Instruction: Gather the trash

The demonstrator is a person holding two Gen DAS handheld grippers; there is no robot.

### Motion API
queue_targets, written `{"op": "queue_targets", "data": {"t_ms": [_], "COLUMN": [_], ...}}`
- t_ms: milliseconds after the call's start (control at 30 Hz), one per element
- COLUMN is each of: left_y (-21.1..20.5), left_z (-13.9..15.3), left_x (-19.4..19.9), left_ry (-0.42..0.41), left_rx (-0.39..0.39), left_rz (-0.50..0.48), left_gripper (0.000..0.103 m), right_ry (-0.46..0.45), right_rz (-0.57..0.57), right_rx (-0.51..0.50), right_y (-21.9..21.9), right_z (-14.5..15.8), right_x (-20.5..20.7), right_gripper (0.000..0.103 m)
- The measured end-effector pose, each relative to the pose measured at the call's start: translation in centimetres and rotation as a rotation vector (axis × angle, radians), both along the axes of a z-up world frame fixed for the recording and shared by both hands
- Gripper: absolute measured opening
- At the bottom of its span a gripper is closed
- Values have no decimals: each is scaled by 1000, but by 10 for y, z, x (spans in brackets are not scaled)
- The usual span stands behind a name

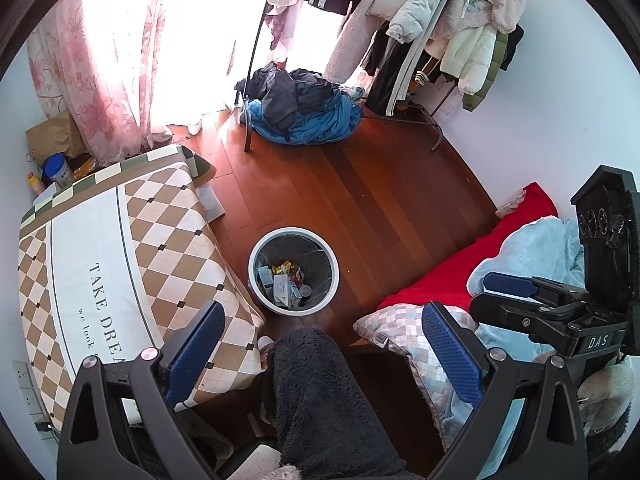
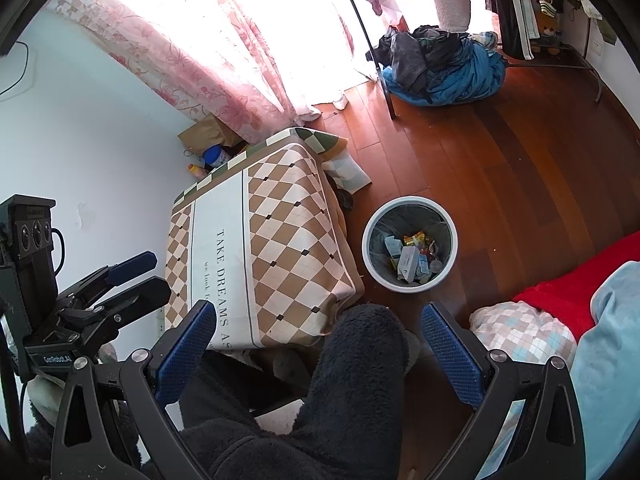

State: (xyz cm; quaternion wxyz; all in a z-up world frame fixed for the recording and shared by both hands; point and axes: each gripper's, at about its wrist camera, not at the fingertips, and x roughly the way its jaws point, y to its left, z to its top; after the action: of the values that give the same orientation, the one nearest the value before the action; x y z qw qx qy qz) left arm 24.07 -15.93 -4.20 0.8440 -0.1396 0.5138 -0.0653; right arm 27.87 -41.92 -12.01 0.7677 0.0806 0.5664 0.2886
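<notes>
Nearest the lenses is the person's leg (image 1: 320, 400) in dark fleece, between the blue pads of both tools. The left gripper (image 1: 324, 344) has its fingers spread wide and holds nothing; the right gripper (image 2: 320, 344) is likewise spread and empty. Far left in the left wrist view, wall sockets (image 1: 24, 384) show beside the table (image 1: 80, 256), whose checked cloth reads "TAKE DREAMS"; the right wrist view hides them behind the other tool but shows a cable on the wall (image 2: 16, 68). Off the table's far edge stand a blue can (image 1: 58, 172) and a paper bag (image 1: 54, 136). The white bin (image 1: 293, 271) sits on the wooden floor just off the table's right edge, with wrappers and cartons of trash (image 1: 282, 282) inside. Further right lie a clothes pile (image 1: 304, 108), a red blanket (image 1: 460, 268) and a checked pillow (image 1: 400, 324); only the left view shows the coats (image 1: 460, 28) hung above
</notes>
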Motion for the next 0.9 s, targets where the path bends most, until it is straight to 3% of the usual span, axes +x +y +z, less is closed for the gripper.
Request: {"op": "queue_targets", "data": {"t_ms": [900], "left_y": [1], "left_z": [4], "left_x": [-1], "left_ry": [-2], "left_rx": [-8], "left_rz": [-2], "left_gripper": [101], "right_ry": [-4], "right_rz": [20], "right_rx": [-5], "right_y": [2], "right_z": [5], "right_x": [2], "right_gripper": [103]}}
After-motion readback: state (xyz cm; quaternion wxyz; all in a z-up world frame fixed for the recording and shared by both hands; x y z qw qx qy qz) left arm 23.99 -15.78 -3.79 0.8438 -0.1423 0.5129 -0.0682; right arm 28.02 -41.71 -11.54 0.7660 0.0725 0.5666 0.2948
